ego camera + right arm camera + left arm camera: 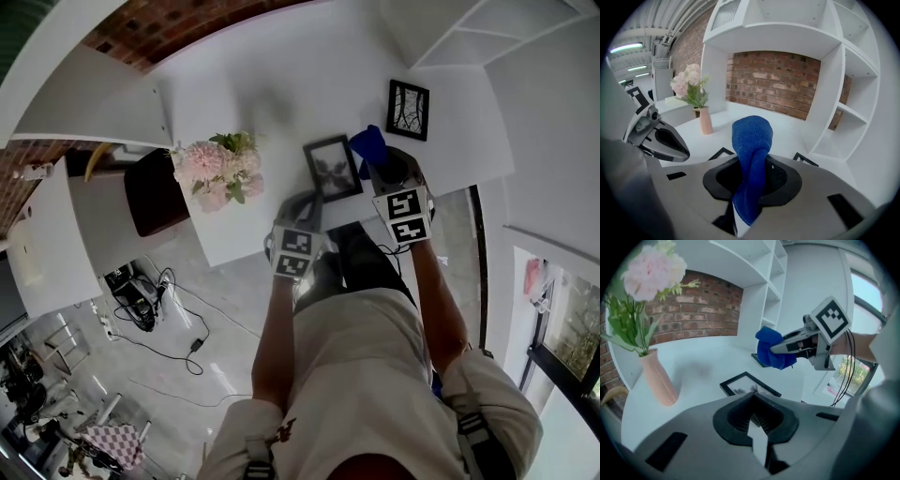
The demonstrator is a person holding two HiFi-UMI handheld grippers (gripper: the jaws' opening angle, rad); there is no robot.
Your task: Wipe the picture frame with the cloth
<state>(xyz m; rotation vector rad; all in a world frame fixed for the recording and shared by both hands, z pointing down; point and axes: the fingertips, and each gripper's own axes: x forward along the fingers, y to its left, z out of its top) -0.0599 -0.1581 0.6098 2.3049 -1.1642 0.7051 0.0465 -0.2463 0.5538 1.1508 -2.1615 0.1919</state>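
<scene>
A black picture frame (pixel 333 167) (pixel 746 383) lies on the white table (pixel 234 103). My left gripper (pixel 307 204) (pixel 754 405) sits at the frame's near corner. Its jaws stand close together and that corner is hidden between them. My right gripper (pixel 382 171) (pixel 752 174) is shut on a blue cloth (pixel 368 142) (pixel 751 140). The cloth sticks up past the jaws in a bunch. In the left gripper view the cloth (pixel 771 348) hangs in the air above and beyond the frame's far right side, apart from it.
A pink vase of flowers (pixel 220 169) (pixel 658 380) stands left of the frame. A second black frame (pixel 408 110) (pixel 805 160) lies at the table's far right. White shelves (pixel 843 117) and a brick wall (pixel 773 79) rise behind. The table edge runs just below my grippers.
</scene>
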